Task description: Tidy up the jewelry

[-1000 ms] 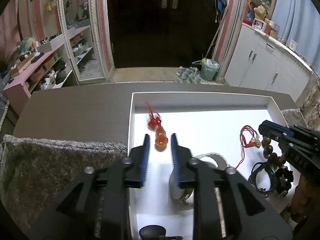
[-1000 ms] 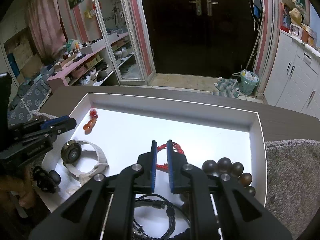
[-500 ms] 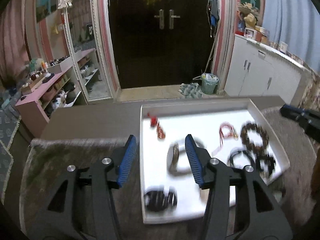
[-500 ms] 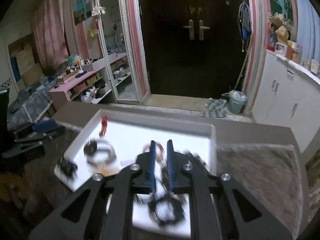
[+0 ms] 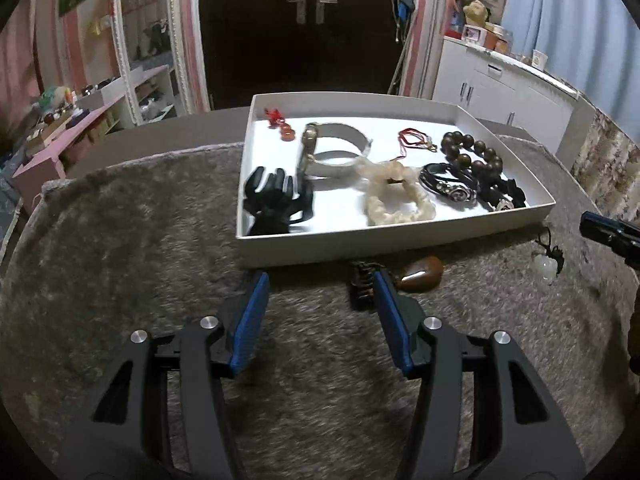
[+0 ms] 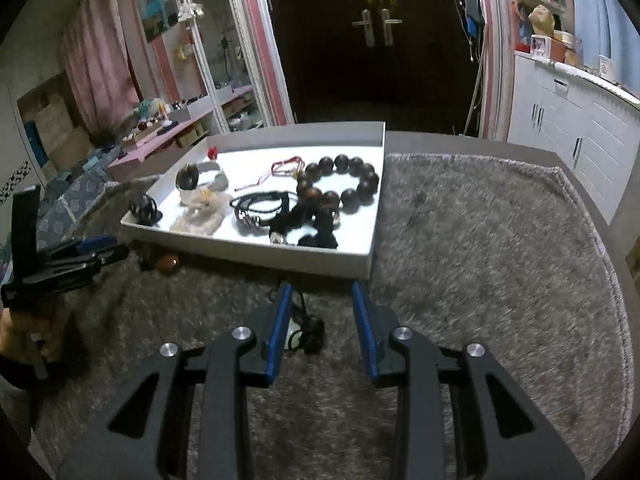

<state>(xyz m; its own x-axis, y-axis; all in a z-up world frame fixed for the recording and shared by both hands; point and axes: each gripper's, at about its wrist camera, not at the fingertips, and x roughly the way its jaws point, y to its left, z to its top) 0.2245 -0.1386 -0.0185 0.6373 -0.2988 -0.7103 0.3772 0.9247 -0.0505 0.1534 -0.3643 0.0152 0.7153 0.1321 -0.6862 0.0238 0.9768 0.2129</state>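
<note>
A white tray on a grey rug holds a black hair claw, a white watch, a red gourd charm, a red string, a pale scrunchie, dark beads and black bracelets. A brown pendant and a white pendant on black cord lie on the rug before the tray. My left gripper is open and empty, just left of the brown pendant. My right gripper is open above the white pendant.
The tray sits on a grey shaggy rug that covers a table. White cabinets stand at the right, a pink shelf at the left, and a dark door behind.
Both grippers pulled back from over the tray to the rug in front of it and opened wide. The left one no longer frames the red gourd charm.
</note>
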